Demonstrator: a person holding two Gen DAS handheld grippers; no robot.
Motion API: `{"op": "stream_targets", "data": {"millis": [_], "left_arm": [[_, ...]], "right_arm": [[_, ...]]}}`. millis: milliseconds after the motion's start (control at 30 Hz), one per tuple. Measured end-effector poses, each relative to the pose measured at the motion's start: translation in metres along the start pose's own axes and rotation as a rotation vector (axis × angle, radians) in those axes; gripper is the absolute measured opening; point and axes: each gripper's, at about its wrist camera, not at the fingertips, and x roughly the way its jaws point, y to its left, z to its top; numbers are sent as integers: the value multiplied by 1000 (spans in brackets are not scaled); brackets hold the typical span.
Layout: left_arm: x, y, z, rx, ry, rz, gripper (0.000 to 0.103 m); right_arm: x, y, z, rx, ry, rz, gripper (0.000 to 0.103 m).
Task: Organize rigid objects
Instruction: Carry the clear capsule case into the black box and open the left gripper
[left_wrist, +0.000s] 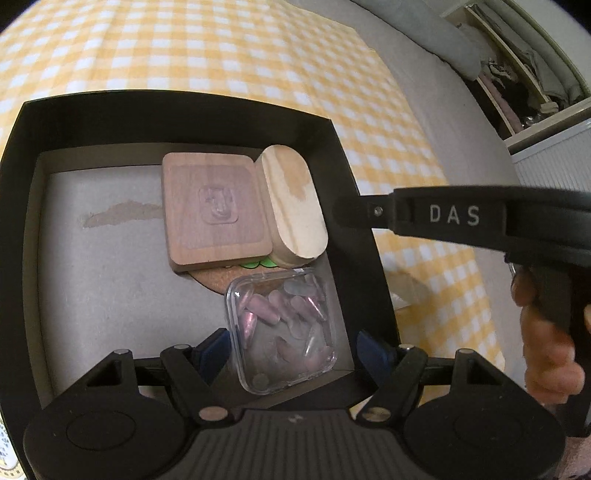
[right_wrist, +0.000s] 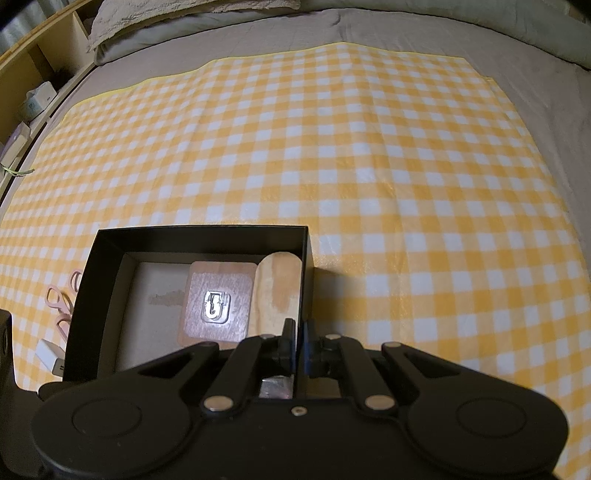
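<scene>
A black box (left_wrist: 22, 221) with a bare cardboard floor lies on the yellow checked cloth. In it are a square wooden coaster (left_wrist: 216, 210), an oval wooden block (left_wrist: 291, 203), a cork disc (left_wrist: 216, 282) under them, and a clear case of pink nail tips (left_wrist: 284, 328) leaning at the near wall. My left gripper (left_wrist: 293, 350) is open astride the case, with a gap at the right pad (left_wrist: 371, 349). My right gripper (right_wrist: 297, 332) is shut on the box's right wall (right_wrist: 304, 258), and its tip (left_wrist: 349, 210) shows in the left wrist view.
Pink scissors (right_wrist: 61, 301) and a white plug block (right_wrist: 50, 354) lie on the cloth (right_wrist: 369, 147) left of the box. A hand (left_wrist: 546, 347) holds the right gripper's handle. Grey bedding and shelves (right_wrist: 33, 74) border the cloth.
</scene>
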Motion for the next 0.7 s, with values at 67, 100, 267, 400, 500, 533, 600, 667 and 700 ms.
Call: {"op": "stream_targets", "data": {"millis": [67,100,267,400,500,533,600,667,700], "left_arm": [[-4,-2,0,18,-8,3,77],[-6,-3,-1,29,-13,8,77],[-21,-9,-3,77,-43,24,78],[-35,-12,-6,98,-76,51,84],[-47,-11,-9,118,-108,68,87],[-51,-11,-10,121,-117,71,88],[-59,-10,-12,132,-137,85,89],[-65,-9,-13,146,-158,103,89],[-69,-9,-14,154,-170,113,90]], "right_arm": [[0,0,1,0,0,0,5],[0,0,1,1,0,-1,5],[-1,1,2,0,0,-2,4],[-1,2,3,1,1,-3,4],[-1,1,-1,0,6,-3,4],[-1,0,0,-2,9,-3,4],[-2,0,-3,-12,13,-5,4],[-3,1,-6,-20,13,-7,4],[-4,1,-10,-22,13,-7,4]]}}
